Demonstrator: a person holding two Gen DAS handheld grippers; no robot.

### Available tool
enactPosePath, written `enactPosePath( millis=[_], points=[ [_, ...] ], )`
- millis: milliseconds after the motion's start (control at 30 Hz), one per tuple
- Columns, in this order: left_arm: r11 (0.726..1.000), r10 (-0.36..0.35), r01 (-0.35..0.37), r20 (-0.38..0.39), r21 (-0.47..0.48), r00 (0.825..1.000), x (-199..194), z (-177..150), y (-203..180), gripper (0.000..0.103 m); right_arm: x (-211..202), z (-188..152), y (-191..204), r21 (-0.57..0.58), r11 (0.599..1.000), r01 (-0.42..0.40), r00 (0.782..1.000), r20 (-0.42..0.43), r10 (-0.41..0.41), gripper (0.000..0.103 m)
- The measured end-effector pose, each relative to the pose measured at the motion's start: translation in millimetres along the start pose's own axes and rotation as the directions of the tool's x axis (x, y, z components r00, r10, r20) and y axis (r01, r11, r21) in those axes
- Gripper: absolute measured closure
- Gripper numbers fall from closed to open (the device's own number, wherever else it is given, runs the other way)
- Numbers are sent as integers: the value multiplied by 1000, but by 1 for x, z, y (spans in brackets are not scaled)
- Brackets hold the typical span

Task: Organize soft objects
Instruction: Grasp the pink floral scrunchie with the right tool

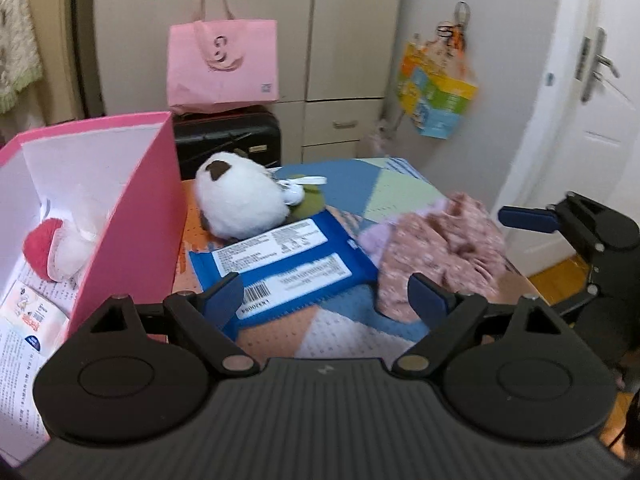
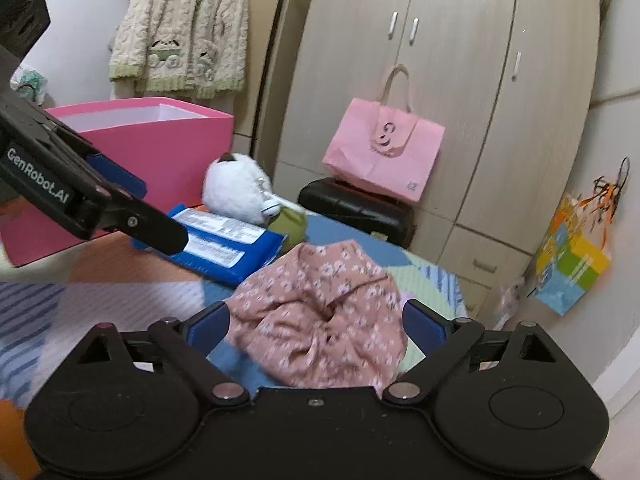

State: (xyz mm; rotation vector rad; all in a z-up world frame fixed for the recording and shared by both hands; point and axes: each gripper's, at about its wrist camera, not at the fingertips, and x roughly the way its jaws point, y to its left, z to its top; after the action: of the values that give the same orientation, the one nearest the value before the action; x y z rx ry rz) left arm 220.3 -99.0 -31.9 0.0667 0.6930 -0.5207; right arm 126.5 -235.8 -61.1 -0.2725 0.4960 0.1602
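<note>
My left gripper (image 1: 326, 298) is open and hangs over a blue packet (image 1: 288, 264) on the patchwork tabletop (image 1: 348, 332). Behind the packet lies a white plush (image 1: 240, 200), resting against a small green plush (image 1: 310, 200). At the left is an open pink box (image 1: 132, 216) with a red and white plush (image 1: 52, 252) inside. My right gripper (image 2: 318, 322) is open, with a crumpled pink floral cloth (image 2: 320, 304) lying between its fingers on the table. In the right wrist view the left gripper (image 2: 164, 216) reaches in from the left over the blue packet (image 2: 224, 240).
A pink tote bag (image 1: 222, 60) stands on a black suitcase (image 1: 228, 136) behind the table, in front of a wardrobe (image 2: 440, 80). A colourful bag (image 1: 436, 92) hangs on the wall beside a white door (image 1: 592, 80). A knit cardigan (image 2: 180, 32) hangs at the back left.
</note>
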Motion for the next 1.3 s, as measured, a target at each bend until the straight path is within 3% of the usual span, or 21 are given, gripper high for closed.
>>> enactPosePath(
  millis=[100, 233, 300, 333, 567, 933, 1100, 1300],
  points=[
    [999, -24, 24, -1, -41, 1000, 10, 4, 4, 14, 8, -1, 0, -2, 1000, 28, 999, 18, -28, 5],
    [998, -47, 46, -19, -37, 999, 25, 5, -5, 16, 17, -6, -4, 27, 1000, -1, 1000, -16, 1, 7],
    [998, -59, 58, -35, -29, 998, 33, 5, -11, 18, 18, -9, -6, 45, 999, -18, 1000, -20, 19, 29],
    [998, -66, 65, -43, -25, 997, 37, 5, -14, 18, 18, -11, -8, 57, 998, -37, 999, -31, 39, 47],
    [996, -80, 78, -59, -33, 995, 47, 3, -17, 18, 8, -20, -18, 127, 989, -76, 996, -27, 80, 85],
    [997, 73, -73, -1, -15, 997, 47, 13, -11, 18, -2, -10, -16, 151, 980, -130, 991, 16, 129, 88],
    [997, 74, -74, 2, -18, 997, 48, 23, -7, 18, -5, 4, -29, 165, 976, -140, 990, 34, 136, 88],
    [995, 97, -95, -81, 25, 992, 68, 22, -5, 18, -4, -1, -40, 221, 968, -114, 993, 14, 114, 88]
  ],
)
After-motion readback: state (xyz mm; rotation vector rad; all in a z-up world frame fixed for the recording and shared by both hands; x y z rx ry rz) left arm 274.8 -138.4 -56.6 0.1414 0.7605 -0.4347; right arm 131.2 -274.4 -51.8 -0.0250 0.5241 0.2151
